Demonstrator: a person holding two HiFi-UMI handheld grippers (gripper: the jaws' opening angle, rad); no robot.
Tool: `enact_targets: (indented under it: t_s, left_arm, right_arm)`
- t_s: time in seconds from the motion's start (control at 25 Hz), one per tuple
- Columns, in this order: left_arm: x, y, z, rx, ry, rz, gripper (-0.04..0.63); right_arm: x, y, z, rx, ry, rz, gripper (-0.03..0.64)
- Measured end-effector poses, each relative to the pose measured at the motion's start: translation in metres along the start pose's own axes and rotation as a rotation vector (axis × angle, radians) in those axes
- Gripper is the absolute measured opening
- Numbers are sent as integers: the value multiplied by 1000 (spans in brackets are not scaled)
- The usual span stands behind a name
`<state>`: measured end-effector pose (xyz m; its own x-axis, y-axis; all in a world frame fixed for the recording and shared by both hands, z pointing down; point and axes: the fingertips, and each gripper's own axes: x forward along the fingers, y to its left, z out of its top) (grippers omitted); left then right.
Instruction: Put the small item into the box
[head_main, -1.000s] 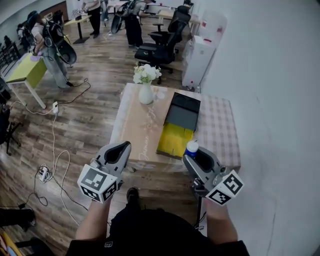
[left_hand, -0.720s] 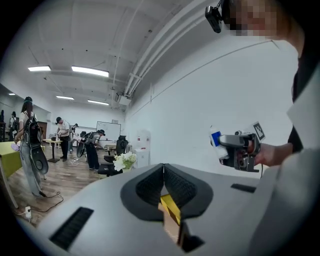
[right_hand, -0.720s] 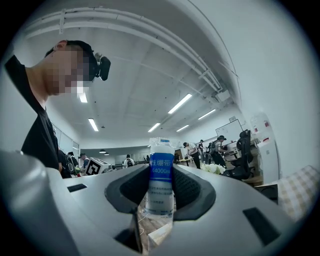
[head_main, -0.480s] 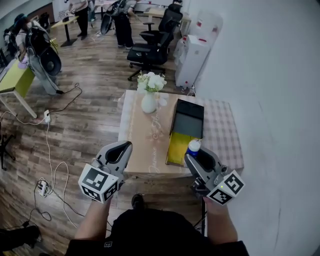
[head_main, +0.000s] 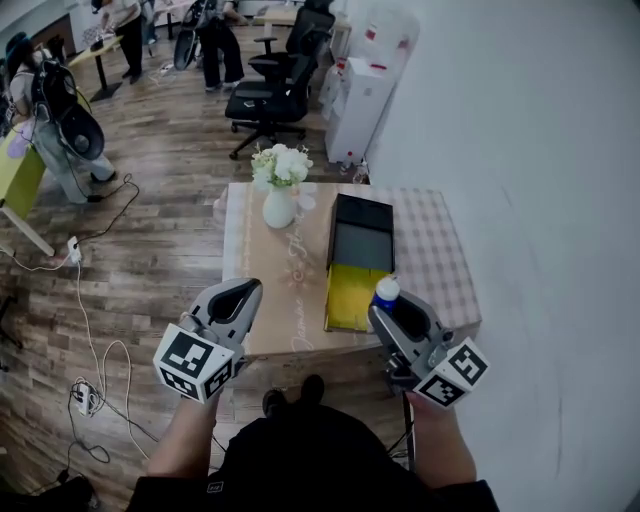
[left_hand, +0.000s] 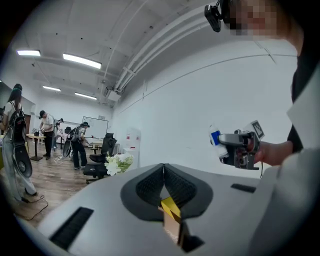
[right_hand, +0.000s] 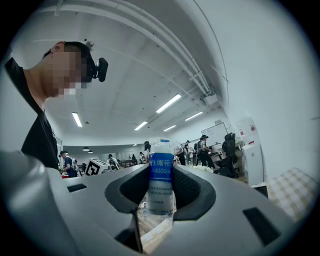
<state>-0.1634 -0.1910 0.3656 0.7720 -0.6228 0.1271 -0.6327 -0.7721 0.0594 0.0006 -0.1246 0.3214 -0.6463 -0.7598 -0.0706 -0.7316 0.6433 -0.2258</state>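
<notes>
My right gripper (head_main: 392, 303) is shut on a small clear bottle with a blue label (head_main: 383, 293), held upright; in the right gripper view the bottle (right_hand: 160, 182) stands between the two dark pads. It hovers near the table's front right corner, beside the open box (head_main: 356, 263), whose yellow flap lies toward me and whose dark inside lies farther back. My left gripper (head_main: 241, 291) is raised at the table's front left, its jaws shut with nothing between them (left_hand: 163, 172). The left gripper view also catches the right gripper with the bottle (left_hand: 216, 138).
The small wooden table (head_main: 282, 290) has a checked cloth on its right part and a white vase of flowers (head_main: 278, 196) at the back. A white wall runs close on the right. Office chairs, cables on the wooden floor and several people are farther off.
The view has shifted and the table now sits slightly farther left in frame. Both grippers keep their places in view, the bottle still held in the right one.
</notes>
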Motion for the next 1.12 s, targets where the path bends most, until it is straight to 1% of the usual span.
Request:
enact_targets:
  t_s: [0.2,0.44,0.68,0.84,1.12]
  left_arm:
    - [31,-5,5,21,8,-23,14]
    - [72,-5,13,39,7,-8,14]
    - [110,-17,25,53,-7,-3,14]
    - [129,-26,24,51,3,-8,14]
    - [148,-17,7,26,51,-37,14]
  right_arm:
    - [-5,-28,5,3,-26,-15,140]
    - [-9,-72,13,3,-49,-6,140]
    - [-24,-112,26,-5,-70,0,140]
    - [-29,-132,23,-11,-54,-10,140]
    - [-27,-163,3,12,1,-85,140]
